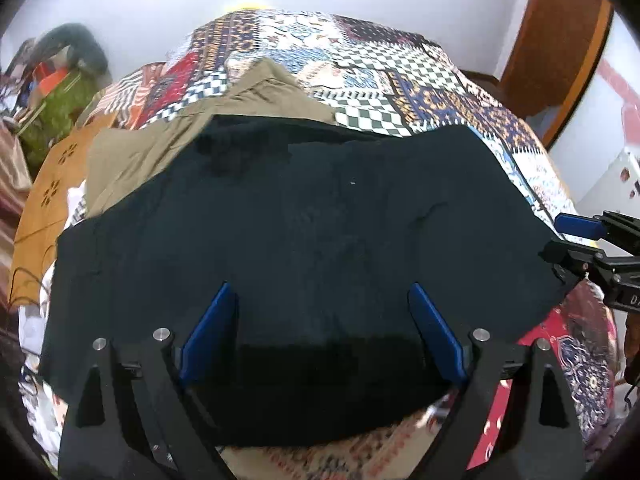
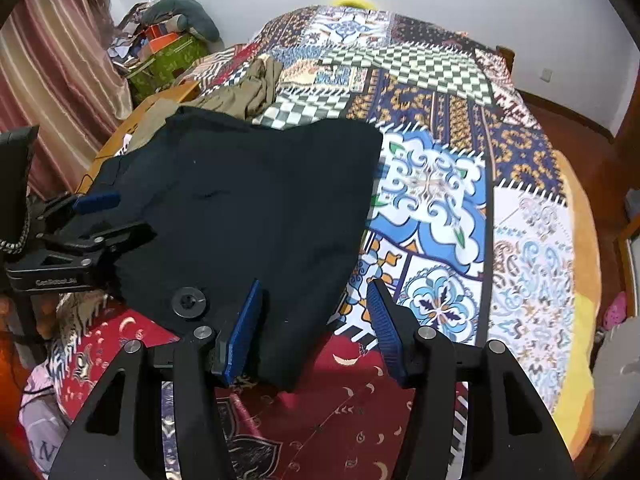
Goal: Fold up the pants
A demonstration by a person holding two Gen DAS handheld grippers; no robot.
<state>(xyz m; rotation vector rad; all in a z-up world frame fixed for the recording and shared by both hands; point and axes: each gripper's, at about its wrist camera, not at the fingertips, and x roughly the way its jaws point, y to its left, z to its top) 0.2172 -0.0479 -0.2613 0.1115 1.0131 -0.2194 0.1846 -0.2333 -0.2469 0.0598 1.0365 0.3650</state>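
Right now my left gripper [image 1: 322, 332] hangs wide over the black pants [image 1: 304, 240], which lie at the near edge of the patterned bedspread [image 2: 432, 184]; my right gripper [image 2: 316, 328] stands half-open over their corner, gripping nothing.

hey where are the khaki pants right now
The khaki pants lie crumpled on the patchwork bedspread, upper left in both wrist views, partly tucked under the far-left edge of the black pants.

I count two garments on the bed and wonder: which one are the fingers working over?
The black pants, spread flat nearest both grippers. The khaki garment lies crumpled farther back, partly under the black pants, with no fingers near it.
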